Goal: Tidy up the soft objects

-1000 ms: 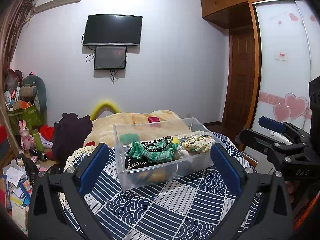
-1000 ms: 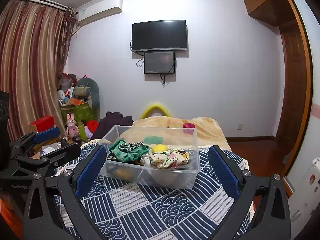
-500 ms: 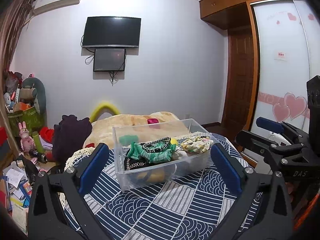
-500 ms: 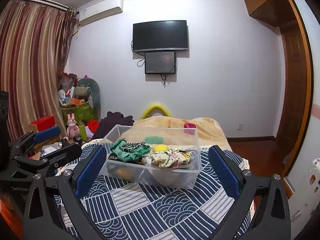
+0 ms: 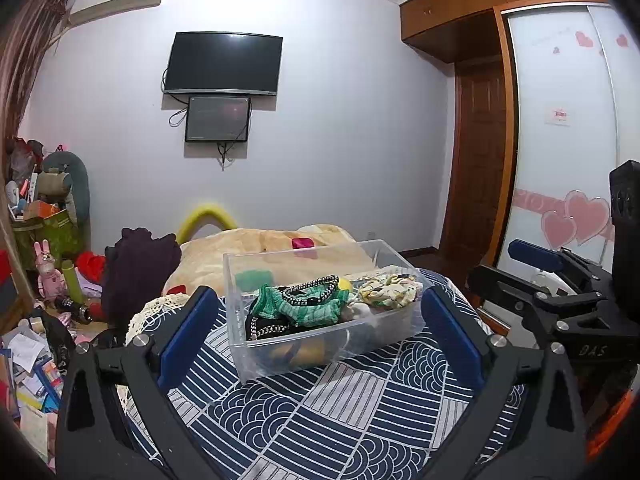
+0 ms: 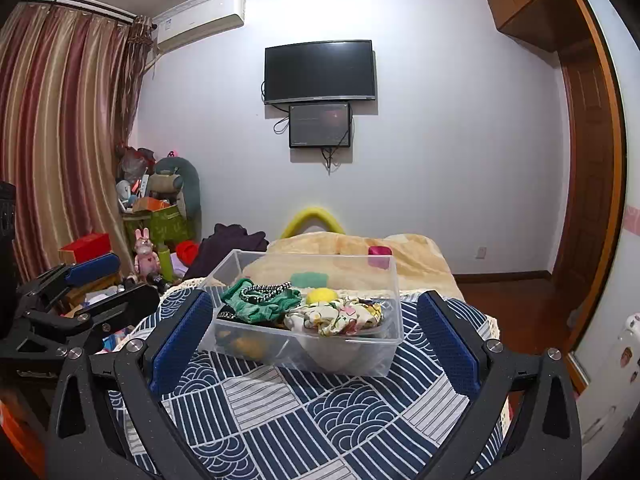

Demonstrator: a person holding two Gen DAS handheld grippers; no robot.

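Note:
A clear plastic box point(image 5: 256, 356) point(image 6: 380, 354) stands on the blue patterned bedspread point(image 5: 340, 412) point(image 6: 304, 412). It holds a green knit cloth point(image 5: 316, 310) point(image 6: 256, 306) with black beaded bands on it, a floral cloth point(image 5: 386, 290) point(image 6: 340, 316) and a yellow ball point(image 6: 321, 295). My left gripper point(image 5: 320, 328) is open and empty, just short of the box. My right gripper point(image 6: 314, 332) is open and empty, also short of the box. Each gripper shows at the edge of the other's view.
A beige blanket point(image 6: 400, 248) with a small pink thing point(image 6: 379, 251) lies beyond the box. A dark garment point(image 5: 138, 268) and a heap of toys and boxes point(image 6: 156, 216) sit at the left. A wooden door point(image 5: 476, 168) and a wardrobe are at the right.
Both views have shifted only slightly. The box and its contents stay in place and both grippers stay open.

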